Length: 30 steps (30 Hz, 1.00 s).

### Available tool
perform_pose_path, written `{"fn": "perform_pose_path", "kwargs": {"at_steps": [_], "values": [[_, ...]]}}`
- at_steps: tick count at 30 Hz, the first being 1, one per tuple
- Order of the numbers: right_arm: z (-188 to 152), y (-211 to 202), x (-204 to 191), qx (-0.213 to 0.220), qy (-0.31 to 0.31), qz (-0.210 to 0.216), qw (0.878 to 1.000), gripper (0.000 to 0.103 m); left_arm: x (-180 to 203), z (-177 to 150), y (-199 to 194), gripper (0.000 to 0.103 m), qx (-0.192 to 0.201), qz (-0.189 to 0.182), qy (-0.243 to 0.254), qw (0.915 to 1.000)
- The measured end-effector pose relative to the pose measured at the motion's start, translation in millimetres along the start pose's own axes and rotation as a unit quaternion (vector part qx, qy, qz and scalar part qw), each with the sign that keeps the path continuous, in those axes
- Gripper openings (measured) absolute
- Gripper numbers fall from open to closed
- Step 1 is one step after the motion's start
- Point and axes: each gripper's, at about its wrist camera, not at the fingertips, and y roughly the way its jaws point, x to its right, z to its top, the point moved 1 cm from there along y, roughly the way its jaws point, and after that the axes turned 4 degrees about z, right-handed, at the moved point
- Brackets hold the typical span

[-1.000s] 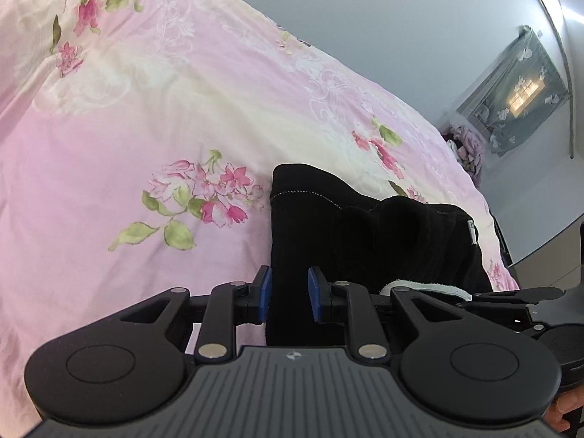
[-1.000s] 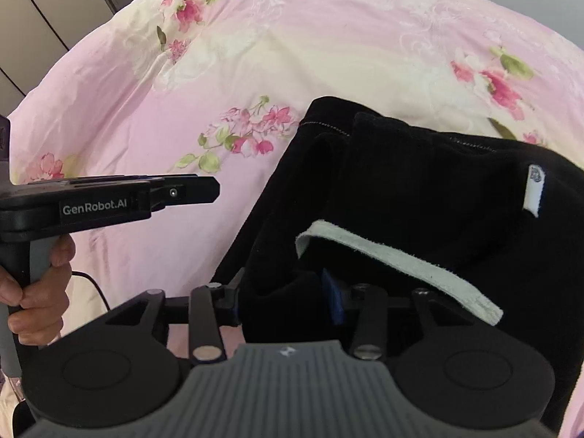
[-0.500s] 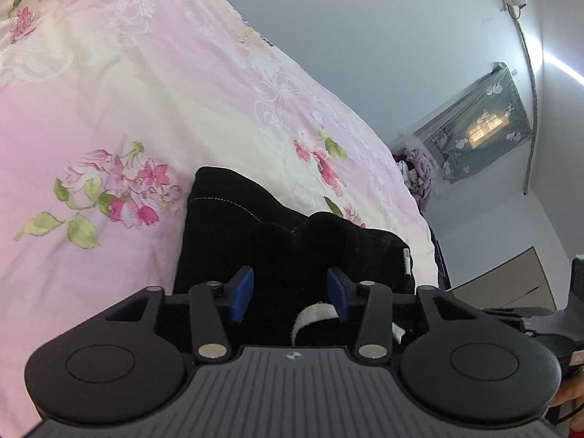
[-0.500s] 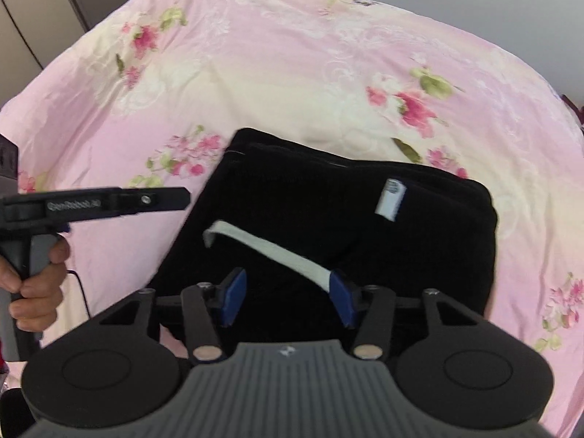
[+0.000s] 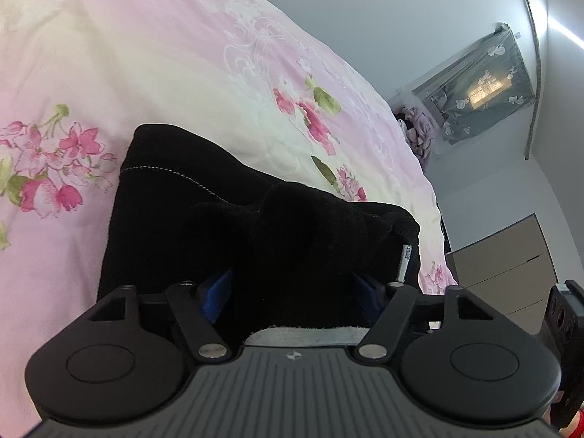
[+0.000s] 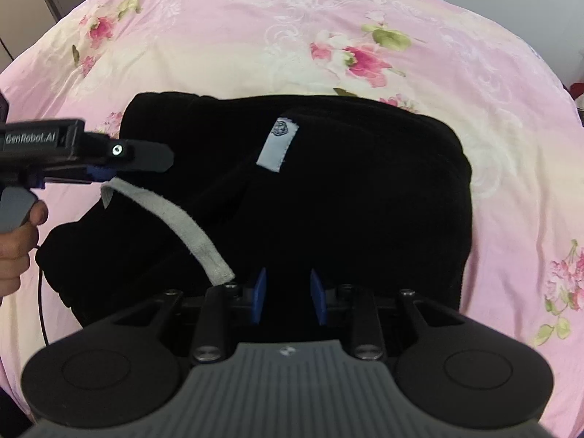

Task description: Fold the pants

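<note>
The black pants [image 6: 365,189] lie folded in a thick bundle on the pink floral bedspread [image 6: 219,36]. A pale label [image 6: 277,144] and a white strip [image 6: 175,219] show on top. My right gripper [image 6: 288,292] hangs over the bundle's near edge. Its jaws are closing, with only black cloth seen behind the narrow gap. From the left wrist, my left gripper [image 5: 292,292] is opening wide, and a mound of the pants [image 5: 299,226] bulges between its blue pads [image 5: 215,292]. The right wrist view shows the left gripper [image 6: 157,162] from the side at the bundle's left end.
A person's hand [image 6: 18,241] holds the left gripper's handle. The bedspread [image 5: 109,54] stretches far around the bundle. Beyond the bed are a grey wall, a curtained window [image 5: 481,84], a heap of cloth [image 5: 418,127] and a drawer unit [image 5: 503,262].
The left jaws went from nearly shut to wide, with a mound of cloth now between them. The right jaws let go of the fold and narrowed. The bundle now lies flatter.
</note>
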Motion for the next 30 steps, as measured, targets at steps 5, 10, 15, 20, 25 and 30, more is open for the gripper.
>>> {"fn": "perform_pose_path", "kwargs": {"at_steps": [5,10,15,20,25,30], "values": [[-5.3,-9.0,19.2,0.021,0.034,0.049,0.998,0.025,18.3,3.3,-11.9,0.036,0.012,0.028,0.017,0.9994],[-17.9,-48.2,45.1,0.064,0.066,0.059,0.994,0.033,65.4,10.8,-44.9,0.028,0.047,0.064,0.089,0.9928],[-39.3,-82.2,79.0,0.096,0.087,0.011,0.992,0.04,90.6,30.5,-69.7,0.027,0.055,0.081,0.136,0.9859],[-58.3,-76.2,91.1,0.082,0.105,0.028,0.991,0.033,60.7,39.8,-52.4,0.027,0.023,0.137,0.115,0.9835],[-59.2,-62.2,76.2,0.094,0.103,0.069,0.988,0.019,17.7,33.6,-25.1,0.029,0.009,0.153,0.071,0.9857],[-63.8,-37.7,54.1,0.066,0.045,0.045,0.996,0.018,2.8,31.9,-7.2,0.032,-0.005,0.181,0.083,0.98]]}}
